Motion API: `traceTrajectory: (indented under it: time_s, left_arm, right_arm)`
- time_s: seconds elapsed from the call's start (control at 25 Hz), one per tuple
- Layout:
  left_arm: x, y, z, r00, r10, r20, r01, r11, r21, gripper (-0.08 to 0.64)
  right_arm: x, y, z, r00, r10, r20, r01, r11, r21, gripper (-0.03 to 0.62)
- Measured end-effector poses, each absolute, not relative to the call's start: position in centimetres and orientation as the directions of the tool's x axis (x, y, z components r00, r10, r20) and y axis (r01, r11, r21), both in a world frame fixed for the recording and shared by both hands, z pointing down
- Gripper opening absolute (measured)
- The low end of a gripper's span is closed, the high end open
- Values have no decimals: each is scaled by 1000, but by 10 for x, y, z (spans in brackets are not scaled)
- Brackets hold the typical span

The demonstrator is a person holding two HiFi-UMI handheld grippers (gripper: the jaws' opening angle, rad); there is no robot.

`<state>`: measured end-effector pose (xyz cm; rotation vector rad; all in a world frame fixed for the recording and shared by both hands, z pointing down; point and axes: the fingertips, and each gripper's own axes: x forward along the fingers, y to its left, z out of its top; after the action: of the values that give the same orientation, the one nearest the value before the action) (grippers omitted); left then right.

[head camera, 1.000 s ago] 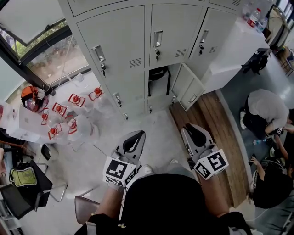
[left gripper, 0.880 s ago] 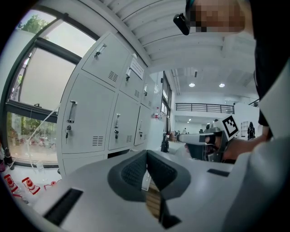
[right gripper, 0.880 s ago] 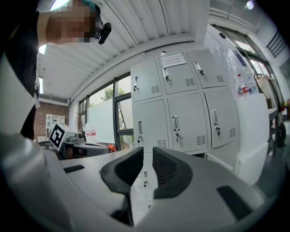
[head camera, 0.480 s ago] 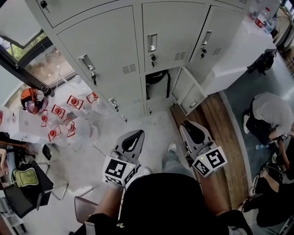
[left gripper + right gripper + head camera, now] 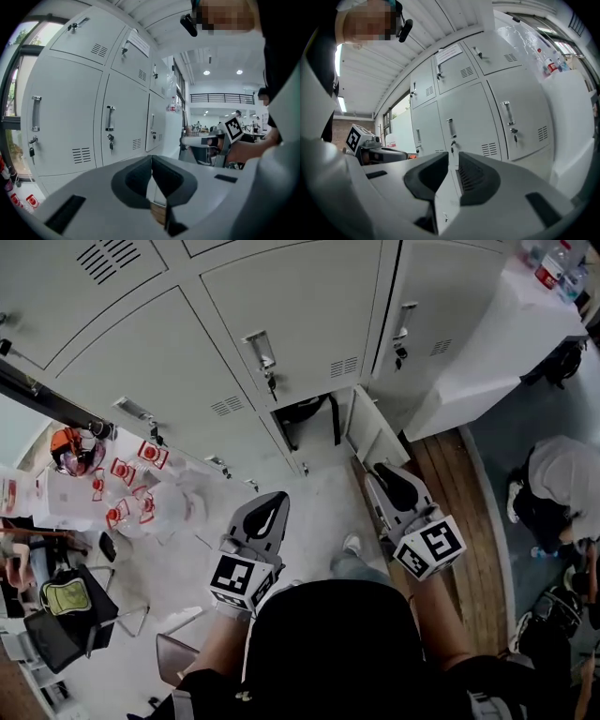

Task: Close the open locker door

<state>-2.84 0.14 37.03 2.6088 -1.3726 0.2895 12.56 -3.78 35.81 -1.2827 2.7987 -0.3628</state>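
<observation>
One locker door (image 5: 375, 429) swung out, upright, toward right gripper (image 5: 386, 472)

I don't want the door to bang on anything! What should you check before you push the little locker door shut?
1. Door needs closing: ok. The locker door stands swung out from its locker.
2. Doorway free: cannot tell. A black bag sits inside, and its strap hangs near the front.
3. Right gripper in place: ok. It is close by the door's lower edge.
4. Right gripper empty: ok. Its jaws are slightly apart with nothing between them.
5. Left gripper out of the way: ok. Its jaws are together and empty, off to the door's left.
6. Shoe clear of the door's swing: ok.
</observation>
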Motion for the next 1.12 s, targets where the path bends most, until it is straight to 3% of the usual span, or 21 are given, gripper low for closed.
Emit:
traceTrajectory:
  time_s: [0.6,1.12]
  left_arm:
    - [69,-68,409,557,-741,374,-814,-578,66,23]
    - [93,-69,453,633,-614,471,-729,-677,99,23]
  right_arm:
    - [245,-111,440,-608,-776,167,-781,548,-298,65]
    - [265,-99,546,-537,-763,359,-837,431,-337,126]
